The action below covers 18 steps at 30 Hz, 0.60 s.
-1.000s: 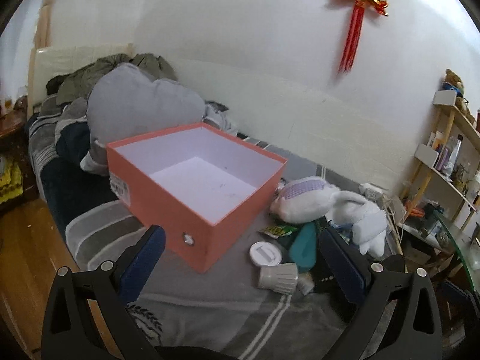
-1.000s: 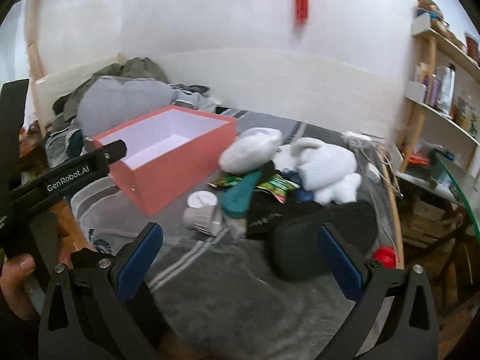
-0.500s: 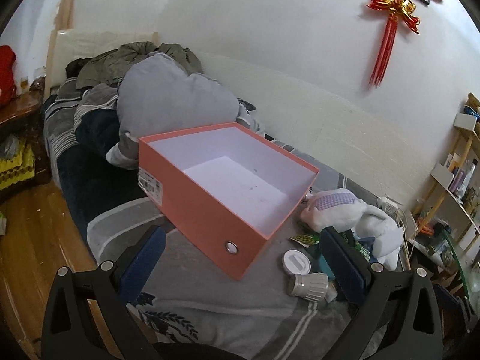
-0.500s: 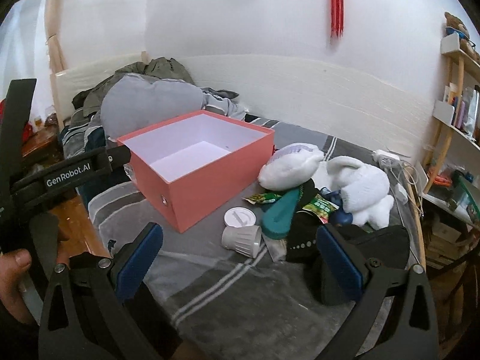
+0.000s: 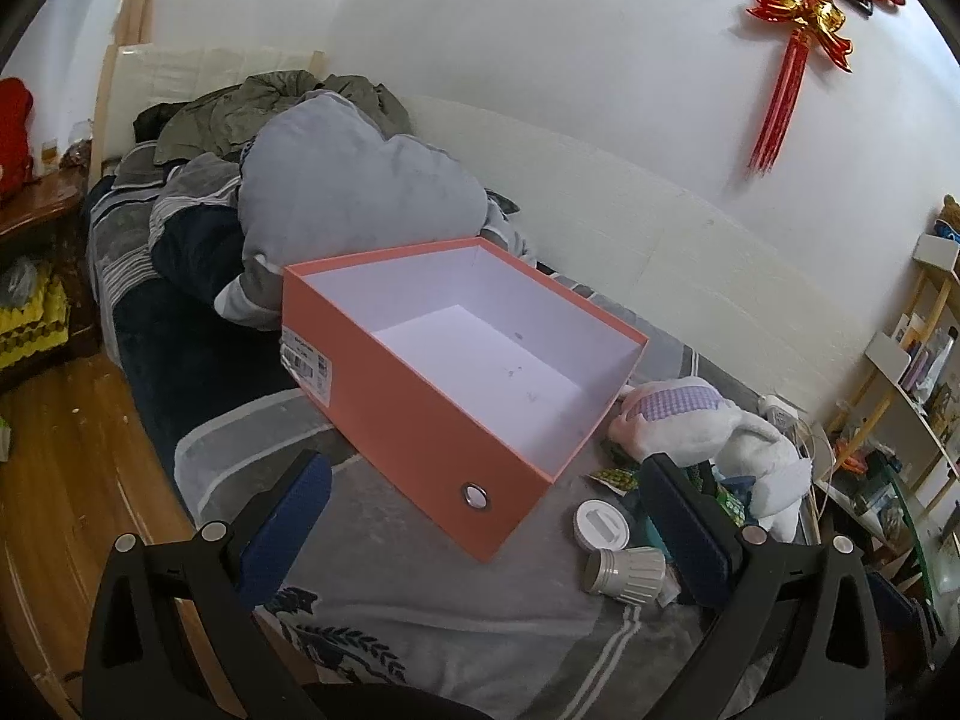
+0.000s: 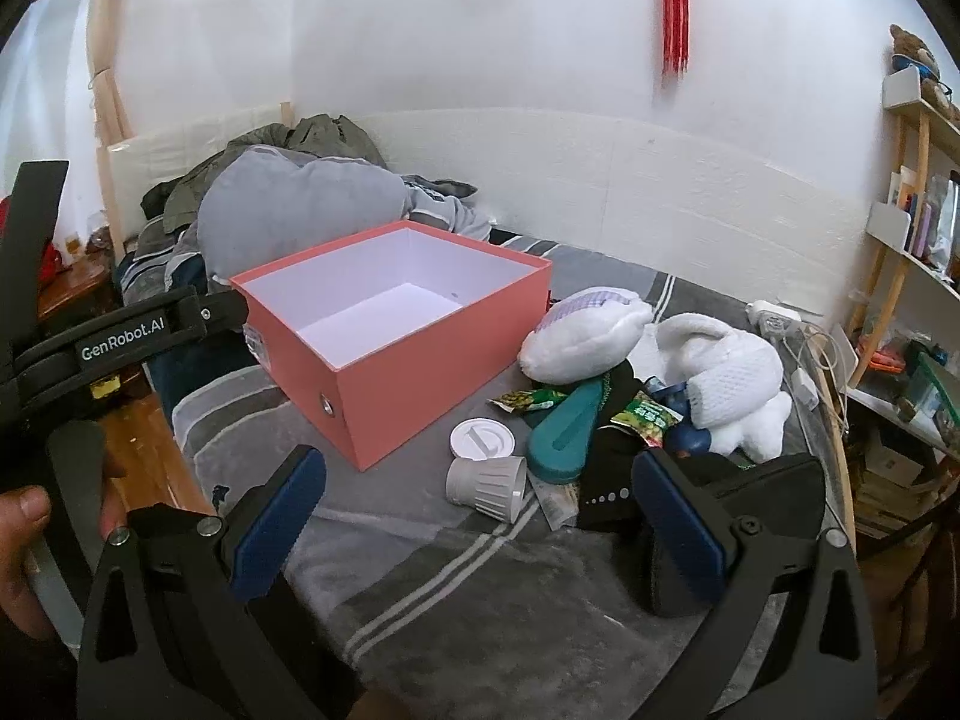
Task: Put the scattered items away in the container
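Observation:
An open salmon-pink box point(image 5: 420, 420) point(image 6: 420, 354) with a white, bare inside stands on the grey striped bed. Right of it lies a heap: a white plush rabbit point(image 5: 708, 426) point(image 6: 714, 372), a white round lid point(image 5: 600, 525) point(image 6: 483, 438), a grey ribbed cup point(image 5: 627, 567) point(image 6: 486, 480) on its side, a teal flat case point(image 6: 567, 429), snack packets point(image 6: 645, 414) and a black item point(image 6: 606, 495). My left gripper point(image 5: 492, 531) hovers open before the box's near corner. My right gripper point(image 6: 474, 531) hangs open just short of the cup. Both hold nothing.
A grey cushion point(image 5: 354, 192) and piled clothes point(image 6: 312, 138) fill the bed's far left behind the box. A wooden shelf unit point(image 6: 912, 240) stands at the right, wooden floor point(image 5: 66, 462) at the left. A hand point(image 6: 24, 546) grips the left gripper's handle.
Both views have shifted: the box and heap slid right and down in the left wrist view, and farther off in the right wrist view. Neither gripper has changed its opening.

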{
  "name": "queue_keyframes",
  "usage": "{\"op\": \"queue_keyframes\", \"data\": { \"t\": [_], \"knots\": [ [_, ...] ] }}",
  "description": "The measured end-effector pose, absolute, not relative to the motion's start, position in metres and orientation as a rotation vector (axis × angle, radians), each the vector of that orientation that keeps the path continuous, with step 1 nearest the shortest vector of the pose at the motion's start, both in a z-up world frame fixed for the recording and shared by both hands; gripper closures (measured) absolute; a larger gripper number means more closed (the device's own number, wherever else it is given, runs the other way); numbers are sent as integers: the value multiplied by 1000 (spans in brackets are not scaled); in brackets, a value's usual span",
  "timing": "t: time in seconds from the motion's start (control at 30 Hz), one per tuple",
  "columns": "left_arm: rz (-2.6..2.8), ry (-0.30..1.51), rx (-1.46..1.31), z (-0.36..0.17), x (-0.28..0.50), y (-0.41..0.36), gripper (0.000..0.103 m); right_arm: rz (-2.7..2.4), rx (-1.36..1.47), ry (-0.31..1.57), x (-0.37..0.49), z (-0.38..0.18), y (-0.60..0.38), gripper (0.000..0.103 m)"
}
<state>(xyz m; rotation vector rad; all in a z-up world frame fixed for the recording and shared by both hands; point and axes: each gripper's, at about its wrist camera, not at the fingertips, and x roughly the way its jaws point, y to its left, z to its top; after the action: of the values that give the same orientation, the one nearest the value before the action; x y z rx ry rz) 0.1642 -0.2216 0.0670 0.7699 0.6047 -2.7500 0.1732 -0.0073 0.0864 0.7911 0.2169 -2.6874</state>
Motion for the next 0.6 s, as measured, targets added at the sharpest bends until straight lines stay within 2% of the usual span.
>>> {"op": "queue_keyframes", "data": {
  "t": [0.6],
  "knots": [
    [-2808, 576, 825, 66, 159, -188, 0, -2697, 794, 205, 176, 87, 4, 0]
  ]
}}
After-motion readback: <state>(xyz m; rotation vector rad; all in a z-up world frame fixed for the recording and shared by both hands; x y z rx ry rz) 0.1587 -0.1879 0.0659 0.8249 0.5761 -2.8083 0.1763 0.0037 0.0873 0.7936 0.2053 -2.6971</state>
